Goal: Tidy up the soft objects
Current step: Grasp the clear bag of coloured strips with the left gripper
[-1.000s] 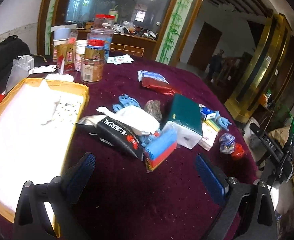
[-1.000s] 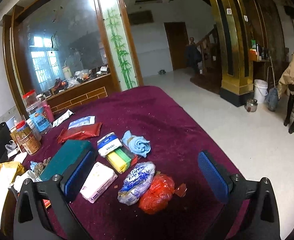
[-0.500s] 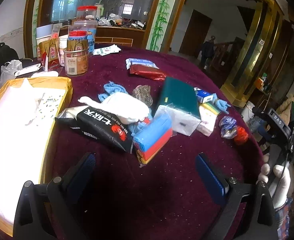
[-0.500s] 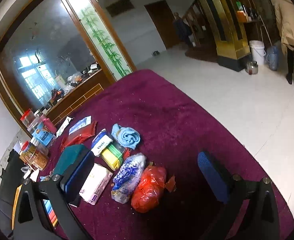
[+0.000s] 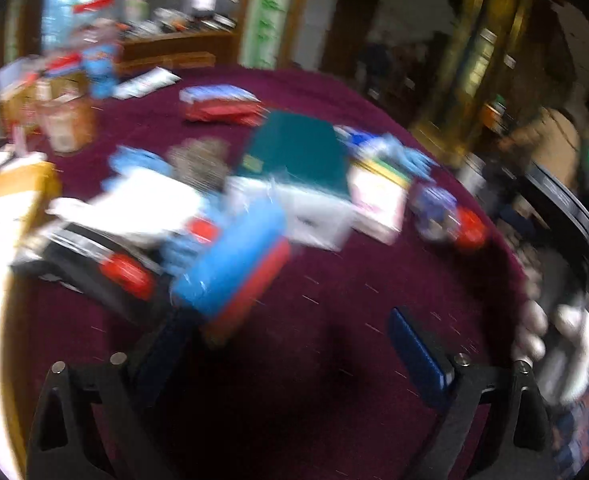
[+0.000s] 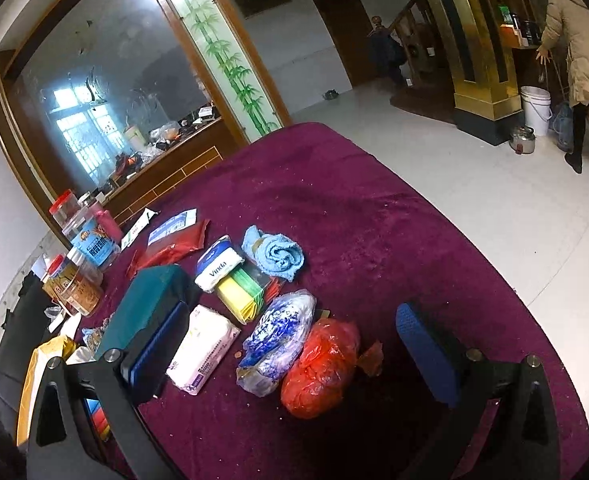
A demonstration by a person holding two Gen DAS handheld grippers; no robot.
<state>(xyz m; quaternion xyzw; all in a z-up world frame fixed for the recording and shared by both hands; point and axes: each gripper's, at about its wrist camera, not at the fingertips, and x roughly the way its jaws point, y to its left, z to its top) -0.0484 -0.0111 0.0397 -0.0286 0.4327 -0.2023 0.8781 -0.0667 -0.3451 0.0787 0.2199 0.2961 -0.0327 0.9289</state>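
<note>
Soft items lie scattered on the purple tablecloth (image 6: 334,208). In the right wrist view, a red plastic bag (image 6: 320,364), a blue-white bag (image 6: 280,330), a white tissue pack (image 6: 202,348), a Vinda pack (image 6: 218,264) and a blue towel (image 6: 274,252) lie ahead of my open, empty right gripper (image 6: 290,356). The left wrist view is blurred: a blue-red stack of cloths (image 5: 234,264), a white cloth (image 5: 142,200) and a black pouch (image 5: 90,264) lie just ahead of my open, empty left gripper (image 5: 290,352).
A teal box (image 6: 146,308) sits mid-table. Jars (image 6: 78,280) stand at the far left. A yellow tray (image 5: 18,188) with a white lining lies at the left. The table edge drops to white floor on the right. A person (image 6: 574,52) stands at the far right.
The left gripper has swung to the right and closer to the pile, blurring its view. The right gripper has tilted and moved slightly closer to the bags.
</note>
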